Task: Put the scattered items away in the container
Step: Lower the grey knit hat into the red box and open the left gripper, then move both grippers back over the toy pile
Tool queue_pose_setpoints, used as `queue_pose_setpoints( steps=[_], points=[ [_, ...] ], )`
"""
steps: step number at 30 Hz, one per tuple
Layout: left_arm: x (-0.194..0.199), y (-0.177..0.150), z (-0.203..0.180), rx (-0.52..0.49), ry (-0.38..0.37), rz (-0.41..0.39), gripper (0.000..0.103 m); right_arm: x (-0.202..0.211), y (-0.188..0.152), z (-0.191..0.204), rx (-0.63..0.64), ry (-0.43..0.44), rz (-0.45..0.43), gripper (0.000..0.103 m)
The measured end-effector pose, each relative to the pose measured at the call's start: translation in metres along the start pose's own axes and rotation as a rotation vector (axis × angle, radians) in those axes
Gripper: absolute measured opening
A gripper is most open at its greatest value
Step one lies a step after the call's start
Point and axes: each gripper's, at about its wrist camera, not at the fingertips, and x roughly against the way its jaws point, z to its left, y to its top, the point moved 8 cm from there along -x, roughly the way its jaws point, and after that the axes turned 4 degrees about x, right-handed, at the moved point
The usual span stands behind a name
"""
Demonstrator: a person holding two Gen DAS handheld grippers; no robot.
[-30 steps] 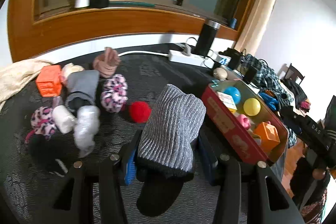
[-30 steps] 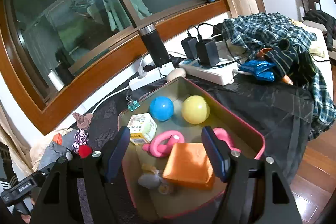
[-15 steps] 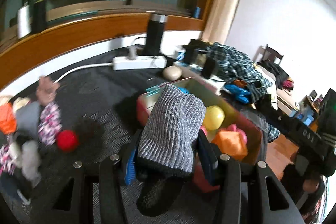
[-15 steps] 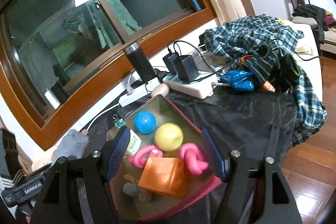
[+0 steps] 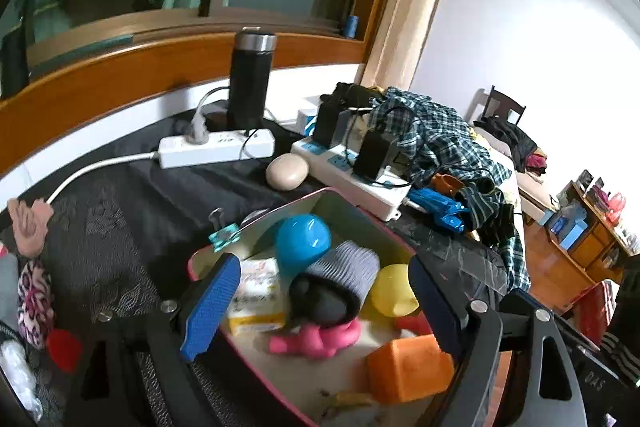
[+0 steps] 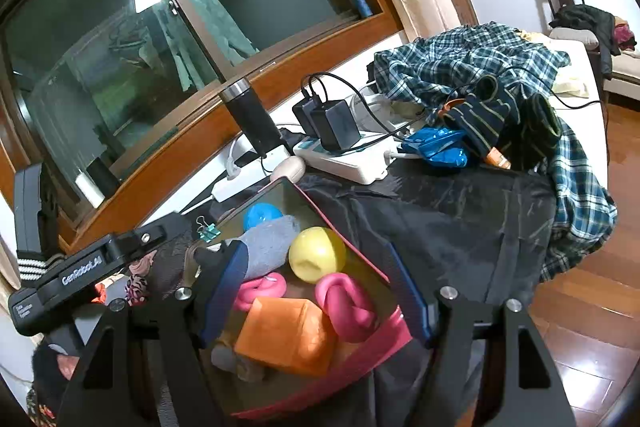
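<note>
Left gripper (image 5: 320, 311) is hanging over the red container (image 5: 256, 221) with fingers spread wide. The grey sock (image 5: 340, 281) is lying inside, touching the blue ball (image 5: 302, 241) at its 10 o'clock. Right gripper (image 6: 316, 297) is sitting open too, holding nothing.

A grey ribbed sock with a black toe (image 5: 340, 283) lies in the pink-rimmed tin container (image 5: 320, 193), beside a blue ball (image 5: 303, 243), a yellow ball (image 5: 390, 293), an orange block (image 5: 408, 369) and a pink knotted toy (image 5: 316, 341). A blue-green plaid shirt (image 6: 460, 63) lies on the black-clothed table (image 6: 440, 211).
</note>
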Motion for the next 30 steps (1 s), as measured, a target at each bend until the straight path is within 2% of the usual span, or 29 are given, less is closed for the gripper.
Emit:
queue_pose_setpoints(
  steps=[6,15,21,30],
  points=[
    [0.019,-0.008,0.03,0.038,0.044,-0.009,0.088,-0.008,-0.005,0.017,0.011,0.028,0.017,0.074],
    [0.068,-0.027,0.081,0.116,0.101,-0.047,0.088,-0.011,-0.022,0.083,0.099,0.111,0.041,0.074],
    [0.117,-0.048,0.134,0.182,0.182,-0.084,0.088,-0.014,-0.039,0.132,0.167,0.17,0.066,0.074],
    [0.18,-0.094,0.235,0.387,0.319,-0.131,0.088,-0.027,-0.076,0.212,0.269,0.261,0.139,0.077]
  ],
)
